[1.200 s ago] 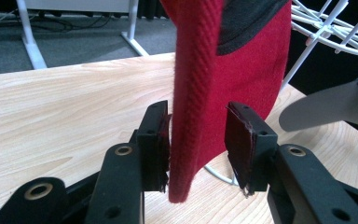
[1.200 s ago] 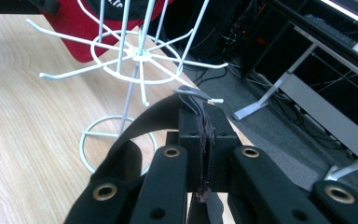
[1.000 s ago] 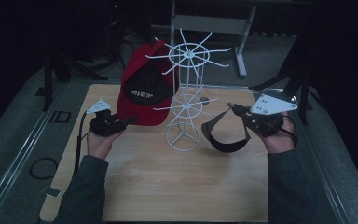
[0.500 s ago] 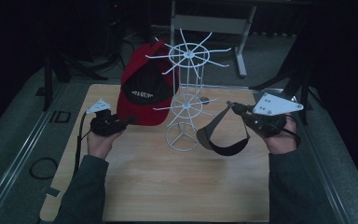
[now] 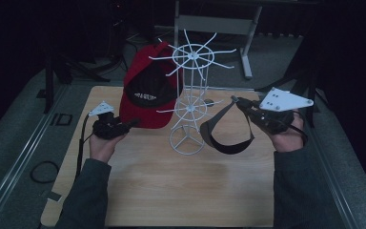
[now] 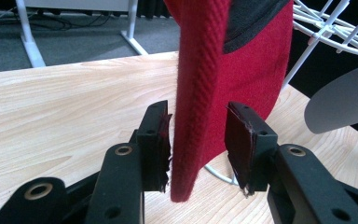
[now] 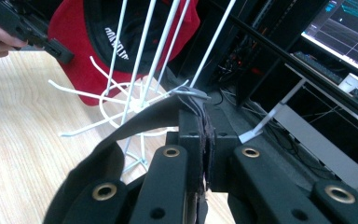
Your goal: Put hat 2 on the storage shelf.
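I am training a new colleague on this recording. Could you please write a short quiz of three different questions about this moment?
1. True or false: the left tool is clamped shut on the red cap.
2. What does the right tool grip? A) dark visor B) white wire rack C) nothing
3. Fill in: the red cap hangs on the white wire ____.

Key: 1 false, its jaws stand open around the brim; 2 A; 3 rack.

Red cap [image 6: 256, 70] — coarse twill cloth; rack [image 5: 190, 95] — white wire; table [image 5: 171, 191] — pale matt wood.
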### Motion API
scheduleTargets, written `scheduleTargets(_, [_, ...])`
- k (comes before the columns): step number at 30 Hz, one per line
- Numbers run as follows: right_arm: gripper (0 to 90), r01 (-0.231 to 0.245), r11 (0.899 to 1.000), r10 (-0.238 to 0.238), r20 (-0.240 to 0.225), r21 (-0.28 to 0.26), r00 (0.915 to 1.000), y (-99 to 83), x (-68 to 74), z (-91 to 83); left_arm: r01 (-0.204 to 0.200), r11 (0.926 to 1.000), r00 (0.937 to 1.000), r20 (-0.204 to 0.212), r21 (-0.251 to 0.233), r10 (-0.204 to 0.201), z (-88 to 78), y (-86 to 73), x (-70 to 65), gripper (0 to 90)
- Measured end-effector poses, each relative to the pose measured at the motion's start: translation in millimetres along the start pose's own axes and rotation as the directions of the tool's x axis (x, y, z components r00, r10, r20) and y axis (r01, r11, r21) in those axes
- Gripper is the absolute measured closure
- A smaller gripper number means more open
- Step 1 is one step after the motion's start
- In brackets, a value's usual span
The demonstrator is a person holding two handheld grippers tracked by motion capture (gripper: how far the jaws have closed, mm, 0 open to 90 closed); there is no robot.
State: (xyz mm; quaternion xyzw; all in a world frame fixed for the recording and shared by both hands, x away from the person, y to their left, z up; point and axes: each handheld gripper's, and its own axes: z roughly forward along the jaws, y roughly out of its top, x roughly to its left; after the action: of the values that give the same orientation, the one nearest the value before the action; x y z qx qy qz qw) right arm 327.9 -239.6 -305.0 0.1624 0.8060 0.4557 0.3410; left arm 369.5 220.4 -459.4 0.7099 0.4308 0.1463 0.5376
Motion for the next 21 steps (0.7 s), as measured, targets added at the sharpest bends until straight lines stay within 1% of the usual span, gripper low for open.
scheduleTargets(7, [87.4,0.014,1.000,-0.014,-0.002,-0.014,0.9999,10.5,-1.5,-1.0,0.004,1.0000,1.0000,0.001,-0.004,-0.004,-0.2,0.2,-0.1,60.6])
scheduleTargets(9, [87.4,0.017,1.000,-0.017,-0.009,-0.021,0.9998,13.8,-3.1,-1.7,0.003,1.0000,1.0000,0.001,-0.005,-0.003,-0.3,0.3,-0.1,60.7])
scheduleTargets(21, [87.3,-0.003,0.998,0.002,-0.016,-0.061,0.9999,27.7,-14.2,-8.7,0.009,0.9999,1.0000,0.004,-0.006,-0.009,-0.7,0.7,0.1,61.1])
